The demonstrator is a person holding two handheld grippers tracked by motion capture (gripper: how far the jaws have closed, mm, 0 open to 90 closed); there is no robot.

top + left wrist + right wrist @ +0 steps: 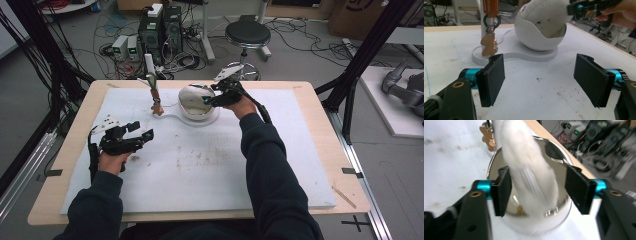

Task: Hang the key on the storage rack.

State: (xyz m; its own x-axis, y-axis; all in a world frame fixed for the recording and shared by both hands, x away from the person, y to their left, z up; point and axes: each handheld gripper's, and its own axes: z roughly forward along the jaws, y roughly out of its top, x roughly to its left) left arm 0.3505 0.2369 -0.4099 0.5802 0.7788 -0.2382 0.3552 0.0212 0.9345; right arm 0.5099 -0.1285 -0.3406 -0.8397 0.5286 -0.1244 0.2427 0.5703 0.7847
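Observation:
A shiny metal bowl [194,101] [534,37] [559,152] sits tilted on a flat white base [524,57] at the far middle of the white mat. A white cloth [531,170] [549,17] lies in its mouth, blurred in the right gripper view. My right gripper [210,94] [539,190] hovers at the bowl with its jaws open on either side of the cloth, not touching it. A brown figure-shaped charm [158,107] [489,45] [487,135] hangs from a ring on a white post [149,65] left of the bowl. My left gripper [141,130] [541,82] is open and holds nothing, low over the mat in front of the charm.
The white mat [200,170] covers most of the wooden table [75,135]. Beyond the far edge stand a black stool [247,35], computer boxes [160,27] and floor cables. Black frame posts [360,55] rise at both sides.

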